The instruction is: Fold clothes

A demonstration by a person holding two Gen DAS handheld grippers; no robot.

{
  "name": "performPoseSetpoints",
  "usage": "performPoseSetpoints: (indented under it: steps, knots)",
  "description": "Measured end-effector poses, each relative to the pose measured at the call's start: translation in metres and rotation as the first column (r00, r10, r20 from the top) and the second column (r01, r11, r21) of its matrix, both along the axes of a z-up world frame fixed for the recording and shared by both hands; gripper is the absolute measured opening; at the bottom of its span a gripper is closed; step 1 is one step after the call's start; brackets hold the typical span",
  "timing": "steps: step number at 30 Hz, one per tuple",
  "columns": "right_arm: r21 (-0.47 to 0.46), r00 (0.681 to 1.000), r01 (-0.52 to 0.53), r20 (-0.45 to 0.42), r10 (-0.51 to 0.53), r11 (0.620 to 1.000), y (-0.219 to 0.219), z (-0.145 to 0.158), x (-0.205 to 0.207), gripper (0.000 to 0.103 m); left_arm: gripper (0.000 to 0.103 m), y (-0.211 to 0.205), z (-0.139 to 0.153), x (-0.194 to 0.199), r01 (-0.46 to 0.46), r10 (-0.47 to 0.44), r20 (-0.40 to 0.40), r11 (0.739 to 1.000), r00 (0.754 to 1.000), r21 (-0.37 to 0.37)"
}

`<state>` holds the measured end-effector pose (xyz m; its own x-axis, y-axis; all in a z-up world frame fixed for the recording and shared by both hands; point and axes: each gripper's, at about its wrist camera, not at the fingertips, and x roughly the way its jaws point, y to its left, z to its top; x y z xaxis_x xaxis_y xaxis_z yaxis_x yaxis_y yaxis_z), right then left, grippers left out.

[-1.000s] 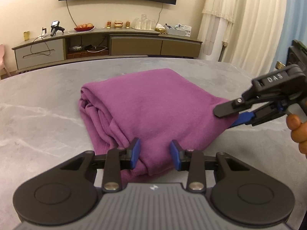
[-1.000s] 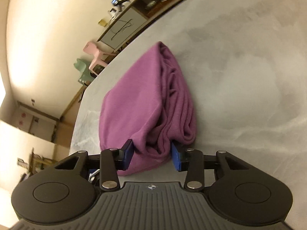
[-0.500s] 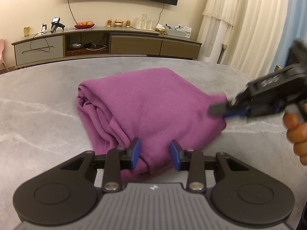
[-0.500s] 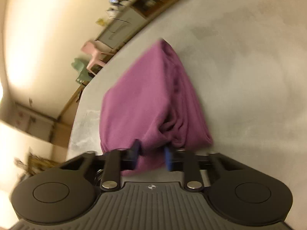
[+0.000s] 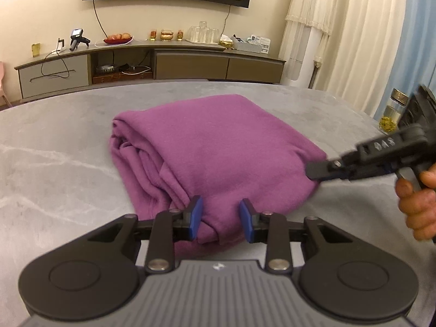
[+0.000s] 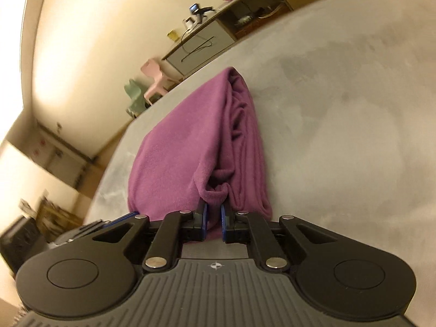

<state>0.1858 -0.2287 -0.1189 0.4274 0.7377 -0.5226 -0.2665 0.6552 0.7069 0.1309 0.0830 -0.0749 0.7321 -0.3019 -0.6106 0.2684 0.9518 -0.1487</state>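
Where the left wrist camera looks, a folded purple cloth (image 5: 218, 152) is seen lying on the grey worktop (image 5: 54, 169). The left gripper (image 5: 221, 219) is set at its near edge, and its jaws are closing narrow around a fold. From the right wrist camera, the right gripper (image 6: 214, 219) is seen with its jaws pinched tight on a corner of the cloth (image 6: 190, 147).
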Motion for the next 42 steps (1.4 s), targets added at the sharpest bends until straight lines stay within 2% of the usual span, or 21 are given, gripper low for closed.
performPoseSetpoints:
  steps: [2,4,5,8,10,12,13,15,17,19,22,23,24,26,29,35,38,42]
  knots:
    - [-0.009,1.0,0.023,-0.019,-0.023,1.0,0.001,0.005,0.0,0.008,0.027,0.007,0.008,0.0,-0.023,0.023,0.002,0.999,1.0,-0.043]
    - [-0.11,0.994,0.082,0.086,-0.073,0.991,0.004,0.03,-0.009,0.02,0.03,0.014,0.024,-0.006,-0.048,0.052,0.044,0.996,0.998,-0.069]
    - [-0.162,0.985,0.118,0.148,-0.094,0.98,0.005,0.044,-0.015,0.022,0.033,0.017,0.025,-0.004,-0.059,0.062,0.04,0.995,0.997,-0.077]
    - [-0.251,0.945,0.117,0.326,-0.029,0.961,0.024,0.078,-0.024,0.022,0.033,0.023,0.019,0.008,-0.09,0.091,0.003,0.991,0.996,-0.098]
    - [-0.283,0.947,0.031,0.316,0.062,0.959,0.044,0.07,-0.015,0.022,0.035,0.026,0.009,0.018,-0.117,0.113,-0.038,0.989,0.993,-0.096]
    - [-0.318,0.951,-0.04,0.28,0.134,0.947,0.06,0.05,-0.002,0.022,0.057,0.033,-0.007,0.029,-0.151,0.143,-0.071,0.981,0.987,-0.121]
    - [-0.343,0.955,-0.054,0.256,0.149,0.938,0.064,0.034,0.005,0.021,0.059,0.037,-0.01,0.031,-0.161,0.15,-0.083,0.977,0.985,-0.14]
    - [-0.32,0.966,-0.031,0.232,0.11,0.947,0.052,0.031,0.008,0.02,0.063,0.045,-0.01,0.034,-0.171,0.155,-0.105,0.971,0.982,-0.169]
    - [-0.288,0.976,0.002,0.21,0.062,0.958,0.038,0.033,0.01,0.023,0.063,0.047,-0.004,0.032,-0.191,0.177,-0.099,0.969,0.979,-0.159]
    - [-0.383,0.972,0.061,0.234,0.033,0.922,0.034,0.047,-0.004,0.063,0.062,0.043,0.007,0.027,-0.219,0.21,-0.082,0.967,0.974,-0.128]
    - [-0.504,0.953,0.137,0.302,0.026,0.853,0.033,0.066,-0.031,0.084,0.071,0.027,0.03,0.009,-0.247,0.243,-0.052,0.965,0.969,-0.085]
    - [-0.528,0.946,0.155,0.323,0.029,0.835,0.032,0.069,-0.042,0.087,0.081,0.02,0.038,0.001,-0.247,0.245,-0.035,0.966,0.969,-0.071]
    - [-0.537,0.942,0.165,0.333,0.028,0.827,0.032,0.069,-0.049,0.088,0.09,0.012,0.043,-0.005,-0.248,0.247,-0.025,0.967,0.969,-0.065]
    - [-0.542,0.942,0.172,0.334,0.023,0.823,0.031,0.062,-0.062,0.088,0.094,-0.003,0.053,-0.017,-0.249,0.249,-0.011,0.967,0.968,-0.055]
    - [-0.539,0.949,0.166,0.315,0.015,0.826,0.027,0.05,-0.078,0.088,0.103,-0.025,0.055,-0.037,-0.295,0.294,-0.023,0.954,0.955,-0.056]
    - [-0.524,0.946,0.124,0.318,0.058,0.843,0.031,0.053,-0.098,0.089,0.103,-0.053,0.044,-0.057,-0.3,0.293,-0.115,0.952,0.949,-0.055]
    - [-0.513,0.939,0.114,0.336,0.077,0.851,0.031,0.062,-0.112,0.09,0.103,-0.066,0.042,-0.065,-0.309,0.302,-0.127,0.95,0.945,-0.04]
    - [-0.529,0.93,0.117,0.356,0.095,0.84,0.031,0.069,-0.123,0.092,0.103,-0.078,0.045,-0.072,-0.322,0.315,-0.145,0.946,0.938,-0.029]
